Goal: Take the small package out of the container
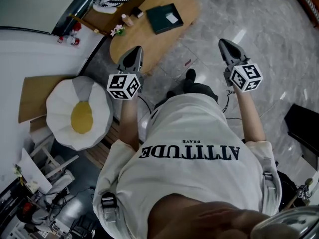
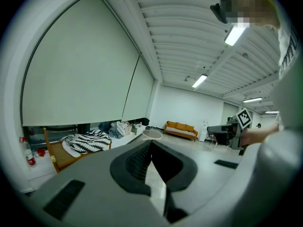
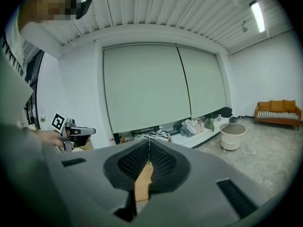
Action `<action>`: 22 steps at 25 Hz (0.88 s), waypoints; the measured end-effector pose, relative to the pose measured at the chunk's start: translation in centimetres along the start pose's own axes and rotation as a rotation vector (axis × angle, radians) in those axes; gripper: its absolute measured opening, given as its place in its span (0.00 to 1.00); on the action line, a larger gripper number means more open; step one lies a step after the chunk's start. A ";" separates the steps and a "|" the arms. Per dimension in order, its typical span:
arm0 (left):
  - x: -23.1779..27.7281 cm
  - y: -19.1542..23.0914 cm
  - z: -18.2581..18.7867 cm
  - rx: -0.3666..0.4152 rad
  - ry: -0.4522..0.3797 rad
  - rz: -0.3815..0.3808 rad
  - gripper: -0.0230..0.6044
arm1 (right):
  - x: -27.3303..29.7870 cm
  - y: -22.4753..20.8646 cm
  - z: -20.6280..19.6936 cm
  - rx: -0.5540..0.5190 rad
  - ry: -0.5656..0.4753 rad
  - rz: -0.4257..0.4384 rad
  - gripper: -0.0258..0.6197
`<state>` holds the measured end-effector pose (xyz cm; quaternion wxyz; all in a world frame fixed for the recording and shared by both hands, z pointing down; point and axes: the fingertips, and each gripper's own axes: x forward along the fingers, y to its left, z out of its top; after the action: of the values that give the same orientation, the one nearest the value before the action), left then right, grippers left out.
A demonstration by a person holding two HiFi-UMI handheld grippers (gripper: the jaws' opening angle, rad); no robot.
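Nearest, a person in a white T-shirt [image 1: 199, 158] holds both tools raised over the grey floor [image 1: 259, 24]. The left tongs [image 1: 134, 54] are clenched tip to tip with nothing between them, and the right tongs [image 1: 225, 46] are likewise clenched and empty. Farther off, the oval wooden worktop [image 1: 144, 39] carries the dark green container [image 1: 158, 20], with the small white package [image 1: 172, 18] showing against it. Container and package lie beyond both tongs, well apart from them, and nearer the left pair than the right.
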<state>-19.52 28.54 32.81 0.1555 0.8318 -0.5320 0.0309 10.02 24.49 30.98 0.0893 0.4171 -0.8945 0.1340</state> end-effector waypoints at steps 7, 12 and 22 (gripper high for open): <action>5.5 0.2 0.7 -0.009 0.009 0.053 0.07 | 3.9 -5.8 1.6 -0.019 0.027 0.055 0.07; 9.4 -0.3 0.9 -0.009 0.022 0.091 0.07 | 6.4 -9.7 1.7 -0.018 0.060 0.117 0.07; 14.9 -2.3 0.8 -0.015 0.049 0.150 0.07 | 9.5 -15.2 0.6 0.022 0.100 0.204 0.07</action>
<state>-11.11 16.16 34.72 0.1722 0.7873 -0.5891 0.0587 15.65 8.10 35.55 0.1150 0.3175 -0.9252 0.1731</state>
